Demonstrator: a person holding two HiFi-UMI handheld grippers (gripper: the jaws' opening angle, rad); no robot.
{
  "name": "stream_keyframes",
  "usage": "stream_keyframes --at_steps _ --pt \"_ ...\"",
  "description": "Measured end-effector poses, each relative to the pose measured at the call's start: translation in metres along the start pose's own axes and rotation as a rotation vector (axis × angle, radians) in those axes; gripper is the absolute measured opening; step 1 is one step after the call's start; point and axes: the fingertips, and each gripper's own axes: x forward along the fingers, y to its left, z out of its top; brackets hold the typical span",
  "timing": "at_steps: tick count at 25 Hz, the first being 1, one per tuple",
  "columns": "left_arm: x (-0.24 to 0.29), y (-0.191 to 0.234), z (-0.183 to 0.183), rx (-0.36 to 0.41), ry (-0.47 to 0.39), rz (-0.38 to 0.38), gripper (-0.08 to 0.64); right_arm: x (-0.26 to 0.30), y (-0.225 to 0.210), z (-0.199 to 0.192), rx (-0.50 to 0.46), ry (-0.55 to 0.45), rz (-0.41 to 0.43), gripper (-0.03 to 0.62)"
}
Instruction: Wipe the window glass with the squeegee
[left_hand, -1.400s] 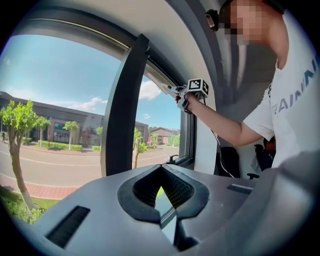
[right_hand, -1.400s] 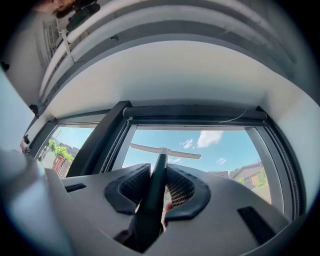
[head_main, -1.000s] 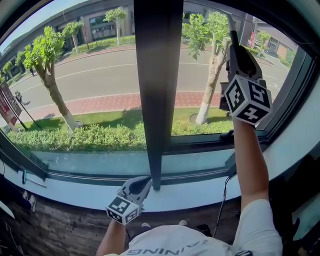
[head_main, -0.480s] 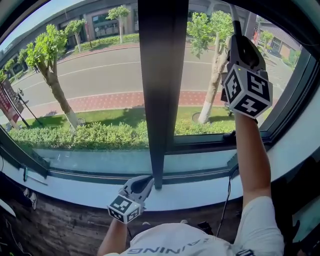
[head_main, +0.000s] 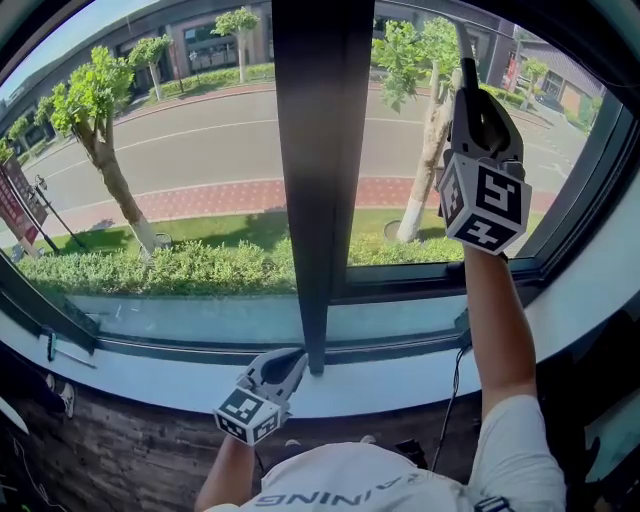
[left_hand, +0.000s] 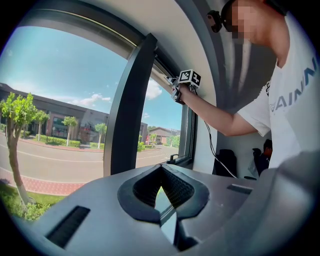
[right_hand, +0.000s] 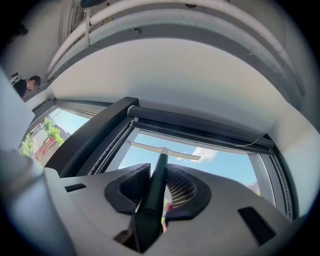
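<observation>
- Grips the squeegee (right_hand: 161, 159) by its dark handle in the right gripper (right_hand: 158, 186), pads pressed to either side, parted only by the handle's width.
- Holds the left gripper (left_hand: 161, 172) with jaws closed tip to tip, nothing between them.
- Cannot tell from any view whether the blade touches the glass (head_main: 390, 150).
- In the head view, shows only a thin stub of handle above the right gripper, cut off at the picture's top edge. Blade out of that view altogether.
- In the left gripper view, shows the right gripper small and high by the upper frame. Squeegee too small there to make out.
- Hides the lower end of the handle behind the right gripper's own body.
- In the right gripper view, shows the blade as a pale level bar high on the right pane, just under the top frame (right_hand: 200, 127).
- Sets the blade nearer the mullion (head_main: 318, 150) than the right frame (head_main: 590, 180), with a wider strip of glass open on its right.
- Leaves open pane beneath the blade, down to the lower frame (head_main: 400, 283).
- Rests the left gripper low on the sill (head_main: 150, 372), just beside the mullion's foot, well apart from the right gripper.
- Below the right arm, a cable (head_main: 447, 400) hanging down from the sill's edge.
</observation>
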Motion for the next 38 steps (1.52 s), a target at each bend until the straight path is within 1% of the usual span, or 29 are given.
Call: stream_keyframes --at_steps 6,11,21,29,38 --pt "-0.001 -0.004 0.007 0.004 0.002 0.000 0.014 -0.020 0.005 -0.021 0.018 0.046 0.014 0.097" --pt "-0.001 -0.011 0.005 0.002 0.013 -0.012 0.014 -0.037 0.010 -0.039 0.021 0.081 0.025 0.098" --pt "-0.008 -0.015 -0.001 -0.002 0.026 -0.005 0.014 -0.074 0.020 -0.077 -0.002 0.156 0.058 0.098" --pt "-0.011 -0.019 0.002 0.002 0.018 0.001 0.014 -0.099 0.028 -0.104 0.009 0.221 0.077 0.098" --pt "-0.015 -0.023 0.002 0.001 0.027 0.008 0.014 -0.134 0.039 -0.141 -0.001 0.305 0.104 0.098"
